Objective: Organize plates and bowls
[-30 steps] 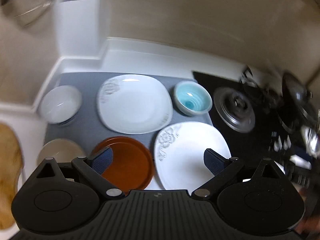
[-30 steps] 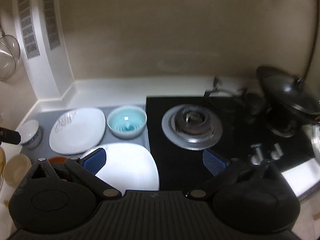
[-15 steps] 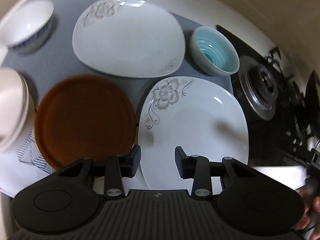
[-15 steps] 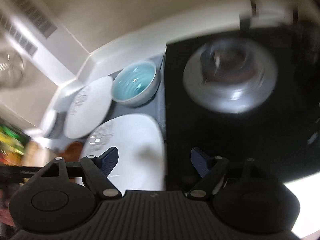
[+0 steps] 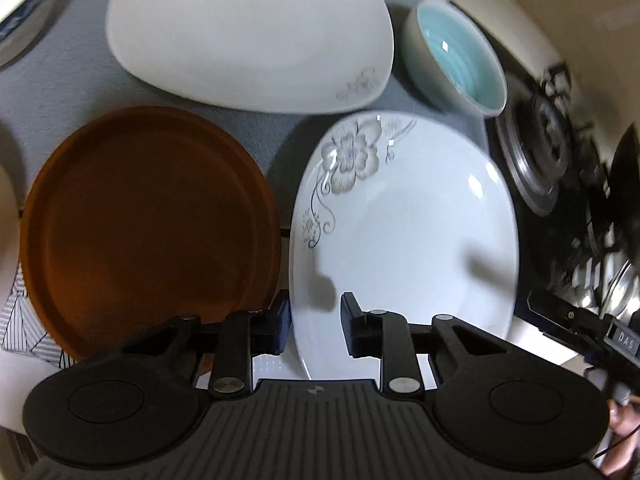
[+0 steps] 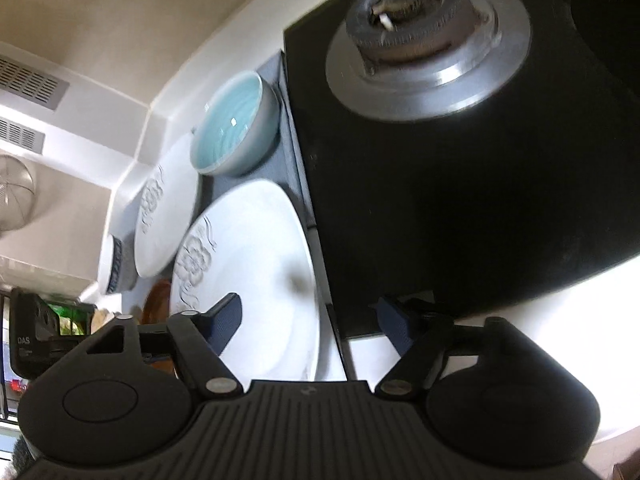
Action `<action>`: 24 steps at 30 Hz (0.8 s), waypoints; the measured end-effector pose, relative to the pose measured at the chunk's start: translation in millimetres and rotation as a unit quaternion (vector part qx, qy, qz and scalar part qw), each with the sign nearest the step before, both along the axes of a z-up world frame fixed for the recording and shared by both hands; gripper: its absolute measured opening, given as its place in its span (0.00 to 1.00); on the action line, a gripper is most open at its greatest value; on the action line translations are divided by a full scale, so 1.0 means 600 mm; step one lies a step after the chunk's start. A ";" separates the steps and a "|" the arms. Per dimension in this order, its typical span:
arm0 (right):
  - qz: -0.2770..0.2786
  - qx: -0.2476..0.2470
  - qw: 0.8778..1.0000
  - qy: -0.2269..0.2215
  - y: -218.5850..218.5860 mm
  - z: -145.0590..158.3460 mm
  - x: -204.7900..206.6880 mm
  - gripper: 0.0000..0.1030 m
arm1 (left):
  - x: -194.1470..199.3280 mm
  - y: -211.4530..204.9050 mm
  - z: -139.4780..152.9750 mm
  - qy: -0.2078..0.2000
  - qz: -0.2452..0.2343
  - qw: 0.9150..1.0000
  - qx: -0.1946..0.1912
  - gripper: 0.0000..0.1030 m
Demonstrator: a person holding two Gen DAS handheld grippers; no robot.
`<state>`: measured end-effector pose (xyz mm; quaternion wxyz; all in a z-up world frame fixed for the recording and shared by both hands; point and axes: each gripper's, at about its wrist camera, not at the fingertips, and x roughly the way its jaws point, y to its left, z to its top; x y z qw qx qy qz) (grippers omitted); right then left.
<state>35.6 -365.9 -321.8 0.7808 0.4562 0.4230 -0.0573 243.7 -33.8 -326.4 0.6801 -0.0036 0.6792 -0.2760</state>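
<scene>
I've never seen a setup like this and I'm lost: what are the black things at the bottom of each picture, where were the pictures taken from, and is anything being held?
Each picture comes from a camera mounted on a hand-held two-finger gripper, looking forward along its fingers. The left gripper straddles the near edge of the flowered white plate, its fingers narrowed but not visibly clamped. The right gripper is open, holding nothing. On the grey mat lie a brown plate, a second white plate and a turquoise bowl. A gas burner sits on the black hob to the right.
</scene>
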 end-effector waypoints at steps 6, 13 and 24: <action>-0.003 0.044 0.999 -0.013 0.007 -0.028 0.010 0.60 | 0.015 -0.010 -0.008 0.011 0.010 1.000 0.008 0.25; 0.015 0.033 0.999 -0.028 0.018 -0.031 0.019 0.37 | 0.004 -0.022 0.005 -0.018 -0.013 1.000 0.015 0.26; 0.007 0.034 0.997 -0.071 0.010 0.007 -0.010 0.27 | 0.009 -0.017 0.046 -0.012 0.010 0.999 -0.037 0.25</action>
